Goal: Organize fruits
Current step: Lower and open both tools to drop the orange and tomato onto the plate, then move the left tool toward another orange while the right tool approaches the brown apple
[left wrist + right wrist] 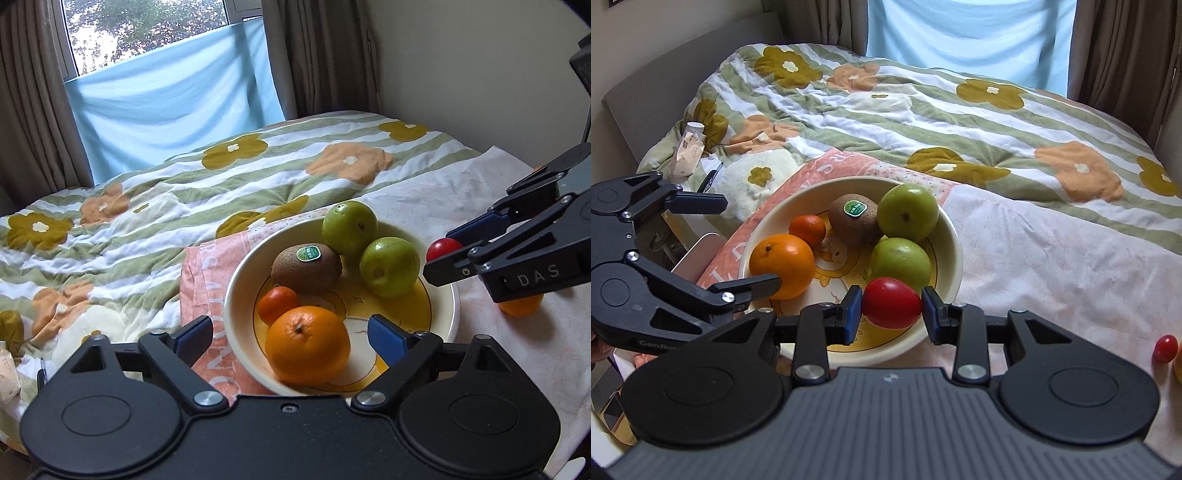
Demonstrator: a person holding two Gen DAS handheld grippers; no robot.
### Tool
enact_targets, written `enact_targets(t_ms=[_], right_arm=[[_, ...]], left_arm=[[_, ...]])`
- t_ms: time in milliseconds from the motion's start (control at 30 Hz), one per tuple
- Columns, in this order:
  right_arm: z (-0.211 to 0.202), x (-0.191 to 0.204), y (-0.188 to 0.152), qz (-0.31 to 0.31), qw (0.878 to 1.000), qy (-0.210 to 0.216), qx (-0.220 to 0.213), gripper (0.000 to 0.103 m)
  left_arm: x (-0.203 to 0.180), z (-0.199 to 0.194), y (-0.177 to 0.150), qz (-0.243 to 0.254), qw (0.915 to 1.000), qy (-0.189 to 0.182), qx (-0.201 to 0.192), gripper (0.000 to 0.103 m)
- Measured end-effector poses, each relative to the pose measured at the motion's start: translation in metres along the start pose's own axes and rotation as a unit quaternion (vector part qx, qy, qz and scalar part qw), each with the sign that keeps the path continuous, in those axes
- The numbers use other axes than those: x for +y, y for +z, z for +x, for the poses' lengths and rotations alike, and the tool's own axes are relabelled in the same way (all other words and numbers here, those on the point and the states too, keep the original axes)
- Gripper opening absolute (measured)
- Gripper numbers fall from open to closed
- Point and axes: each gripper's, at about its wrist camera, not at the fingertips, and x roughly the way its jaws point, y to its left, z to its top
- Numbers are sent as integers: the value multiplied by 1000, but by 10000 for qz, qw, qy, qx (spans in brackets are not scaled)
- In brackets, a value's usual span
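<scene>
A cream bowl [232, 306] [951, 236] stands on a pink cloth. In it lie a big orange [308, 345] [783, 264], a small tangerine [277, 304] [808, 229], a kiwi [306, 267] [854, 221] and two green apples [349, 229] [908, 217]. My left gripper [290, 339] [753, 243] is open, with the big orange between its fingers and the pads apart from it. My right gripper [892, 306] [441, 253] is shut on a red tomato [892, 302] [443, 248] over the bowl's near right rim.
A second small tomato [1164, 349] and another orange [521, 305] lie on the cloth to the right of the bowl. A flowered quilt [147, 206] covers the bed behind. A paper packet [689, 155] lies at the far left, and curtains hang by the window.
</scene>
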Motion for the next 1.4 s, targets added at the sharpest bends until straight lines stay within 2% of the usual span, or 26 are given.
enact_targets(t_ms=[333,567,600,633,667,733,967,1200,1400], right_arm=[[23,12,-4,-94,9993,113,344,50],[34,17,-8,-53,9992,94,378,52],[33,18,-8,-40,9994,73,342,56],[31,18,-7,-39,9995,30,300,70],[28,19,-7,-51,9997,-24,242,88],[18,20,-8,-70,9999,-135,24,103],[-9,15,-10,48,9993,-350,-143,103],[-52,5,-18,423,9966,-624,-326,103],[-90,-12,-31,687,9914,-1044,-392,103]], left_arm=[[3,-18,-10,-217,9997,70,-12,94],[6,-24,-17,-423,9990,126,-31,94],[5,-24,-17,-420,9990,141,-31,94],[5,-25,-18,-406,9990,159,-35,94],[5,-27,-18,-379,9991,167,-40,94],[4,-30,-18,-336,9992,192,-67,94],[8,-45,-15,-441,9987,196,-161,94],[4,-66,-2,-361,9980,298,-423,96],[-3,-79,13,-446,9969,214,-605,100]])
